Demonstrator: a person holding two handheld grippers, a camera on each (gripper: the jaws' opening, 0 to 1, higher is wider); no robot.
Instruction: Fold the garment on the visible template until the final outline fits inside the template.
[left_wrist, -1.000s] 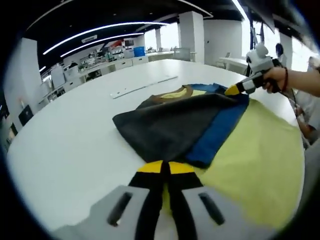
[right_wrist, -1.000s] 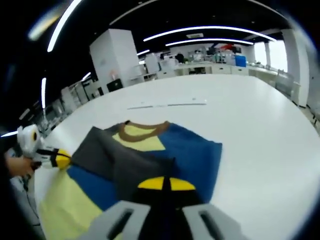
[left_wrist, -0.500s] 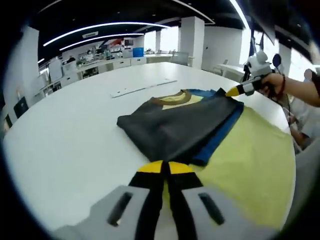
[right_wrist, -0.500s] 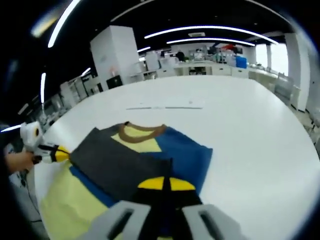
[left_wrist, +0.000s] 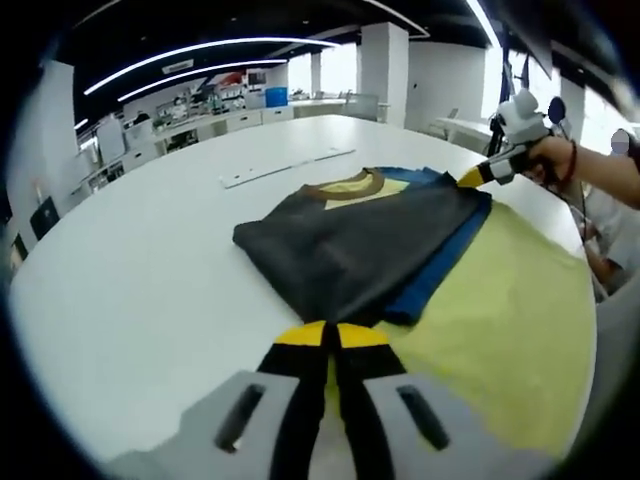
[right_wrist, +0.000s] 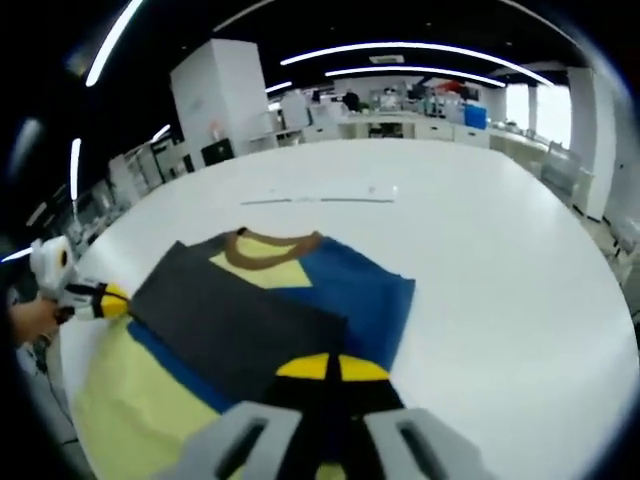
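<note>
The garment (left_wrist: 350, 245) lies on a pale yellow template (left_wrist: 510, 320); it has a dark grey flap folded over blue and yellow panels and a brown collar (left_wrist: 345, 190). My left gripper (left_wrist: 325, 333) is shut at the flap's near corner. My right gripper (left_wrist: 472, 179), held by a hand, pinches the flap's far corner. In the right gripper view, the right gripper (right_wrist: 325, 366) is shut at the grey edge of the garment (right_wrist: 240, 325). The left gripper (right_wrist: 110, 298) holds the flap's other corner, above the template (right_wrist: 130, 400).
The big white table (left_wrist: 130, 280) stretches left and back, with a thin white strip (left_wrist: 285, 168) lying beyond the collar. A person's hand (left_wrist: 560, 160) and sleeve are at the right. Benches, pillars and equipment stand far behind. Open table (right_wrist: 500, 280) lies right of the garment.
The grey flap has been drawn flat and taut over the blue panel, leaving a narrower blue strip showing. Both grippers stayed shut on its corners, and both views shifted slightly.
</note>
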